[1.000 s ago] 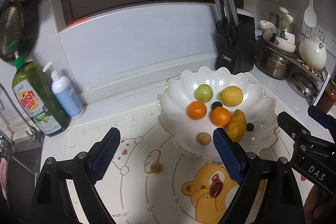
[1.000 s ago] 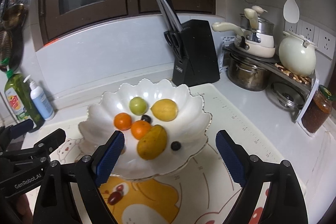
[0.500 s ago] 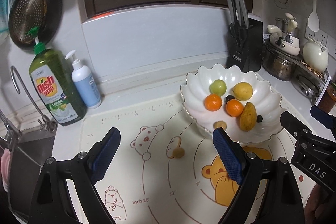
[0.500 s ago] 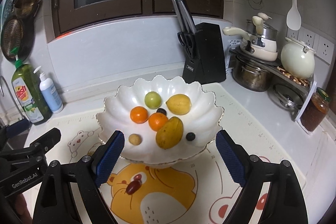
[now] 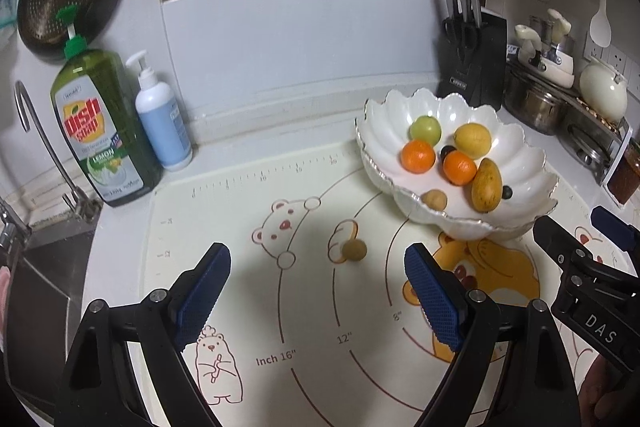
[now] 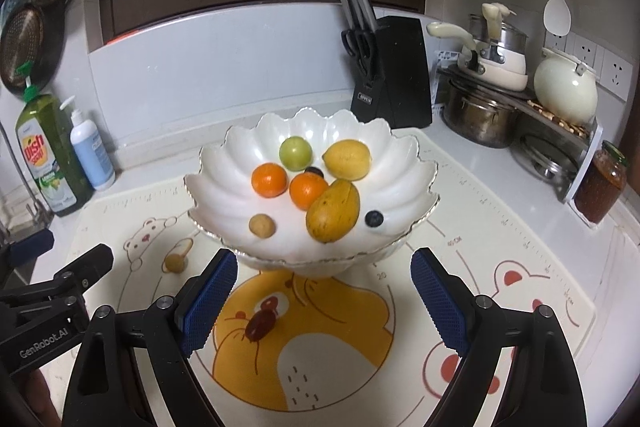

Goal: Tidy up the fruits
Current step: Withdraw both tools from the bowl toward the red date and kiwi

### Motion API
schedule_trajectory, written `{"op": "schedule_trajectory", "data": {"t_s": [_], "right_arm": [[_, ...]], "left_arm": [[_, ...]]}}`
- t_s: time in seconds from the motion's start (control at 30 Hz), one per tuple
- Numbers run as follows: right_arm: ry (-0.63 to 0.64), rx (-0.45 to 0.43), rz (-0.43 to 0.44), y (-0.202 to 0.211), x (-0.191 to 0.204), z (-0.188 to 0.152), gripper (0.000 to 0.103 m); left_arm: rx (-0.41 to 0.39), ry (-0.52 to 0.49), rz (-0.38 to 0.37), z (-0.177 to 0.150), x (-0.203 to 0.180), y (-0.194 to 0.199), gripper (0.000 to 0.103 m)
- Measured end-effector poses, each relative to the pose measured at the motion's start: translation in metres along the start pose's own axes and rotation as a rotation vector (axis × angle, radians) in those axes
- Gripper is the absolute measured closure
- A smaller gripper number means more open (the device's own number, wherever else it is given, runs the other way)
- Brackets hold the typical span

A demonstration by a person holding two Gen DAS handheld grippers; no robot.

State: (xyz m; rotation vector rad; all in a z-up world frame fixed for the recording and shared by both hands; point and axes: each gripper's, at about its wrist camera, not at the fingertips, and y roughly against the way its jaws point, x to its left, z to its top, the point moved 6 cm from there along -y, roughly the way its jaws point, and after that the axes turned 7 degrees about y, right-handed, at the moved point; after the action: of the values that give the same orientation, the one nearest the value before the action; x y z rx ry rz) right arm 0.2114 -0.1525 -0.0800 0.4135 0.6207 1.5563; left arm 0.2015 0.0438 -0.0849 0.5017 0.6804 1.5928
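Note:
A white scalloped bowl (image 5: pixel 380 115) (image 6: pixel 224 163) holds two oranges (image 6: pixel 269 179), a green fruit (image 6: pixel 295 153), a lemon (image 6: pixel 346 159), a mango (image 6: pixel 333 211), a small tan fruit (image 6: pixel 262 225) and dark berries (image 6: pixel 374 218). A loose tan fruit (image 5: pixel 354 249) (image 6: pixel 175 262) lies on the bear-print mat (image 5: pixel 240 211), left of the bowl. A dark red fruit (image 6: pixel 261 323) (image 5: pixel 464 273) lies on the mat in front of the bowl. My left gripper (image 5: pixel 318 293) is open and empty, hanging short of the tan fruit. My right gripper (image 6: pixel 323 301) is open and empty, near the red fruit.
A green dish-soap bottle (image 5: pixel 100 127) and a white pump bottle (image 5: pixel 162 115) stand at the back left by the sink and tap (image 5: pixel 44 147). A black knife block (image 6: pixel 386 75), pots (image 6: pixel 478 115), a white kettle (image 6: pixel 566 93) and a jar (image 6: pixel 600 183) crowd the right.
Both grippers have pulled back and sunk lower, so the bowl looks smaller and farther. More of the mat and the soap bottles now show. Both pairs of jaws stay wide apart.

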Motion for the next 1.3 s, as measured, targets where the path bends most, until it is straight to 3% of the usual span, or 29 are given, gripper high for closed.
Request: {"op": "schedule_trajectory", "data": {"t_s": [0.43, 0.7, 1.0, 1.1, 1.3], "right_arm": [[0.023, 0.058, 0.016, -0.024, 0.023, -0.032, 0.017], [0.018, 0.117, 0.04, -0.041, 0.034, -0.048, 0.031], [0.005, 0.162, 0.061, -0.056, 0.044, -0.057, 0.039], [0.003, 0.178, 0.058, -0.061, 0.044, -0.06, 0.048], [-0.004, 0.185, 0.067, -0.063, 0.047, -0.063, 0.052]], "left_arm": [[0.058, 0.005, 0.018, -0.03, 0.013, -0.026, 0.014], [0.08, 0.007, 0.022, -0.036, 0.02, -0.039, 0.017], [0.085, 0.018, 0.02, -0.039, 0.024, -0.046, 0.018], [0.087, 0.016, 0.015, -0.039, 0.023, -0.048, 0.019], [0.084, -0.023, -0.01, -0.034, 0.015, -0.055, 0.022]]}}
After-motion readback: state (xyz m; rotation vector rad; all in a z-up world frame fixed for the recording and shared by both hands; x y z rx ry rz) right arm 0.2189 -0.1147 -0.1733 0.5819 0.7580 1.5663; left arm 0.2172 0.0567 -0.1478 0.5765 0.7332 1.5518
